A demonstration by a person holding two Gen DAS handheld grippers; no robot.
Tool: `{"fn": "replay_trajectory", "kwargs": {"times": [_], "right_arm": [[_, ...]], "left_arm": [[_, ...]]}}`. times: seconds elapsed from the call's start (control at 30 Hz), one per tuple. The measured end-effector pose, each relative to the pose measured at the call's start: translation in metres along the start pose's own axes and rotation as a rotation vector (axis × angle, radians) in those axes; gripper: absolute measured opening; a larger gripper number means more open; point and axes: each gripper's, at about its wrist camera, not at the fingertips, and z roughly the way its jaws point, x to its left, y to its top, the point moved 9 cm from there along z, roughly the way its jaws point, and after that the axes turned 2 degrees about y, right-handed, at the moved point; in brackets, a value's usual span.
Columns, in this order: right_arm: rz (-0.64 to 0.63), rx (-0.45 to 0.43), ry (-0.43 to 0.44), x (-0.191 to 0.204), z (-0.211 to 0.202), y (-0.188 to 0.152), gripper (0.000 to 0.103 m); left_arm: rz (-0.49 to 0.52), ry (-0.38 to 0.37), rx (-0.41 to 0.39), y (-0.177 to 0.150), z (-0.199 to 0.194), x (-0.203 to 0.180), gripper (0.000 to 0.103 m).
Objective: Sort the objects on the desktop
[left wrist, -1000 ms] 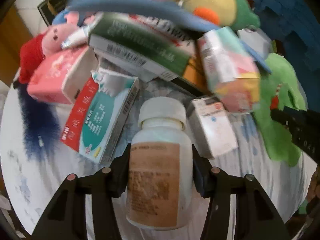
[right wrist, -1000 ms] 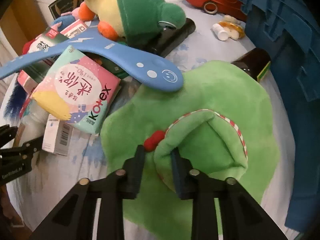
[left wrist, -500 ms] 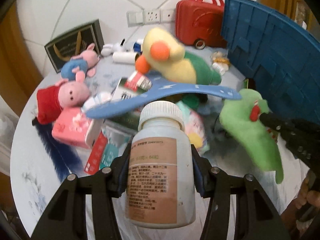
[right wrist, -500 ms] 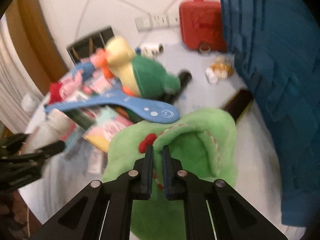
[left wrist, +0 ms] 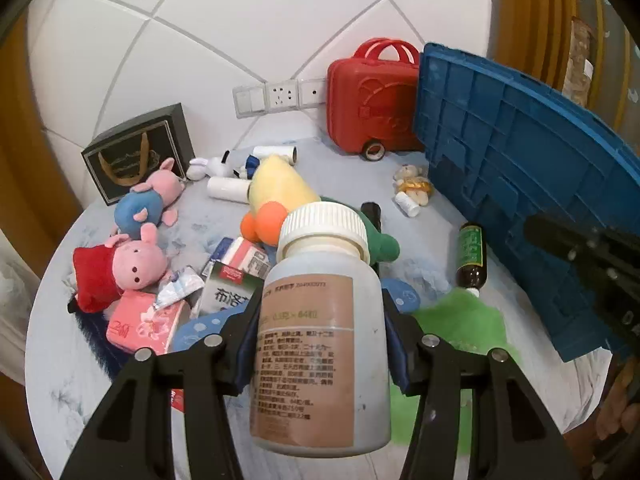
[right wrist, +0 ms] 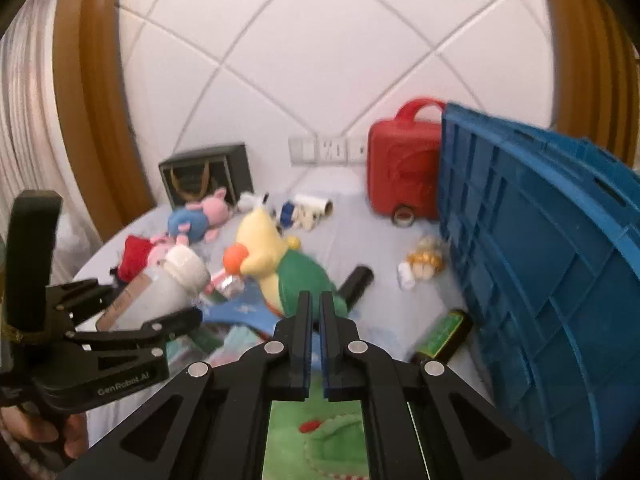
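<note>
My left gripper (left wrist: 320,312) is shut on a white pill bottle (left wrist: 320,344) with a brown label and ribbed cap, held upright well above the table. The right wrist view shows the same bottle (right wrist: 172,284) in the left gripper (right wrist: 132,308), with a hand below it. My right gripper (right wrist: 316,300) is shut, its fingers almost touching, and a green plush toy (right wrist: 320,444) hangs from it beneath the fingers. In the left wrist view the green plush (left wrist: 464,320) dangles blurred under the right gripper (left wrist: 536,232).
A tall blue crate (left wrist: 520,168) stands at the right, a red toy suitcase (left wrist: 372,96) behind it. The round table (left wrist: 60,360) holds a yellow-green duck plush (left wrist: 280,188), pig plushes (left wrist: 136,264), medicine boxes (left wrist: 228,292), a pink tissue pack (left wrist: 140,324) and a dark bottle (left wrist: 472,256).
Both grippers have risen and tilted up from the table. The pill bottle came up with the left one. The right jaws closed on a fold of the green plush and lifted it.
</note>
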Motion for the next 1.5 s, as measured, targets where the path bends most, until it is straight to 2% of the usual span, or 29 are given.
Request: {"fn": "replay_trajectory", "kwargs": {"times": [0.13,0.17,0.23,0.3,0.37,0.53,0.57,0.6,0.67,0.77,0.83,0.9,1.0,1.17,1.4,1.5], "right_arm": [[0.046,0.153,-0.011,-0.017,0.025,-0.038,0.006],[0.063,0.189,-0.009,-0.021,0.033,-0.05,0.011],[0.116,0.282,-0.004,-0.028,0.054,-0.083,0.025],[0.152,0.35,0.011,-0.029,0.07,-0.109,0.052],[0.183,0.417,0.018,-0.027,0.086,-0.134,0.072],[0.215,0.531,-0.009,-0.022,0.121,-0.182,0.074],[0.199,0.527,-0.024,-0.021,0.127,-0.186,0.067],[0.128,0.469,-0.059,-0.017,0.13,-0.182,0.043],[0.065,0.452,-0.071,-0.008,0.135,-0.179,0.029],[0.023,0.398,-0.088,0.0,0.133,-0.17,0.023],[0.017,0.317,-0.079,0.003,0.118,-0.153,0.022],[0.001,0.232,-0.061,0.006,0.1,-0.131,0.011],[-0.02,0.145,-0.052,0.008,0.078,-0.101,0.011],[0.002,0.076,-0.05,0.006,0.055,-0.076,0.011],[-0.055,-0.089,-0.081,0.019,0.002,-0.004,0.011],[-0.064,-0.171,-0.1,0.013,-0.028,0.026,0.011]], "left_arm": [[-0.008,-0.013,0.069,-0.023,0.021,-0.003,0.052],[-0.005,-0.011,0.09,-0.031,0.029,-0.004,0.052],[0.001,-0.007,0.145,-0.049,0.047,-0.004,0.052],[-0.003,-0.01,0.196,-0.068,0.061,-0.003,0.052],[-0.005,-0.01,0.224,-0.081,0.071,-0.001,0.052],[-0.015,-0.016,0.28,-0.106,0.089,0.004,0.052],[-0.015,-0.02,0.281,-0.108,0.091,0.004,0.052],[-0.01,-0.023,0.277,-0.109,0.091,0.003,0.052],[0.005,-0.017,0.269,-0.109,0.089,0.001,0.052],[0.006,-0.024,0.25,-0.104,0.081,0.0,0.052],[0.008,-0.021,0.218,-0.096,0.071,0.002,0.052],[0.005,-0.019,0.175,-0.083,0.057,0.003,0.052],[0.007,-0.015,0.096,-0.058,0.034,0.004,0.052],[0.012,0.0,0.031,-0.035,0.008,0.006,0.052],[0.019,-0.004,-0.092,0.006,-0.032,-0.003,0.052],[0.025,-0.016,-0.149,0.029,-0.05,-0.016,0.052]]}}
